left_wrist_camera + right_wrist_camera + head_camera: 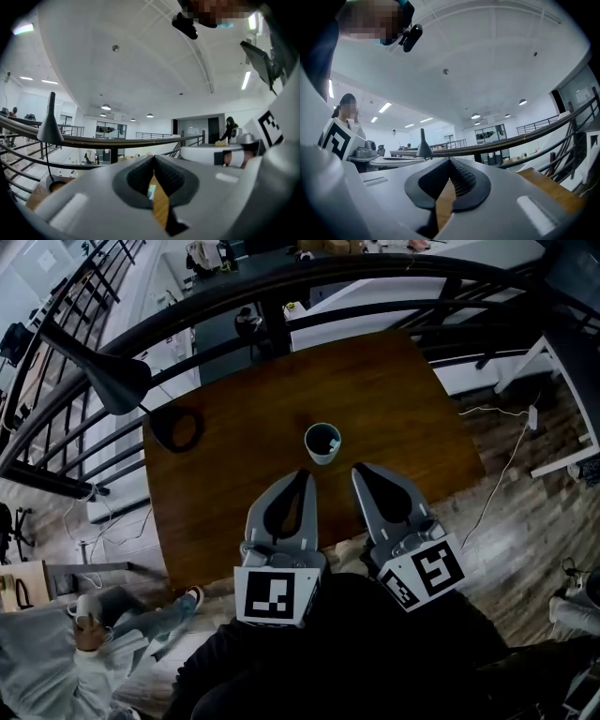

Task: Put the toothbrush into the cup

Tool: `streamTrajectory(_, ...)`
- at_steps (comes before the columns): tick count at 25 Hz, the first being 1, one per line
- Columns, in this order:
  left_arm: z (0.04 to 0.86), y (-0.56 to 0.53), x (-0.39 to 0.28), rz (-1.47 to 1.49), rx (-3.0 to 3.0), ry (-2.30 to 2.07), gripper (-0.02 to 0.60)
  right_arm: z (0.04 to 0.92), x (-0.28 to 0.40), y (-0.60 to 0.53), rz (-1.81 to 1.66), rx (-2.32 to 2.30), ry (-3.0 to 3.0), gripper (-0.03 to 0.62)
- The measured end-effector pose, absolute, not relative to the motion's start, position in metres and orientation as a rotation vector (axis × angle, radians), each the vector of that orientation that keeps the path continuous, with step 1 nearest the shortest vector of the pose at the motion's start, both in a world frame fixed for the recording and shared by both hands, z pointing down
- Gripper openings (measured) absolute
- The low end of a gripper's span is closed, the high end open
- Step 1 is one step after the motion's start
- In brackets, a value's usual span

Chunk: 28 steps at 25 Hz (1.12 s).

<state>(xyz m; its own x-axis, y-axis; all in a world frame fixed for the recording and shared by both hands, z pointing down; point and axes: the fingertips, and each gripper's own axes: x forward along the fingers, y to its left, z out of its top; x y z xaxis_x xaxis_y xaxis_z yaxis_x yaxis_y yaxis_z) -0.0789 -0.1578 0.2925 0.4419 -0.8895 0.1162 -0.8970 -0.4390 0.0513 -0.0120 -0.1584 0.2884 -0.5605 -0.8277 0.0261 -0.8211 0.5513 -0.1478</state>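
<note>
Wooden table (234, 479) beside a railing. Cup (322, 442) stands centre frame with a pale tip inside, likely the toothbrush (335, 442), so the task looks done. Left gripper (303, 473) and right gripper (358, 469) sit lower centre, jaws closed and empty, clear of the cup with nothing left to carry.

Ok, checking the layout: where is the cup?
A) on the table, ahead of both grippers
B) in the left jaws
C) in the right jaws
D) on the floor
A: the cup stands on the table just beyond the left gripper and right gripper, both shut and empty.
</note>
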Motion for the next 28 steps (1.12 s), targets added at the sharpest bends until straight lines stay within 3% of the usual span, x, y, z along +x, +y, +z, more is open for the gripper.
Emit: streamTrajectory(28, 0.279, -0.156, -0.061, 0.121, 2.617, -1.592, 0.009, 0.274, 0.007, -0.158, -0.184, -1.449, 2.698, 0.000)
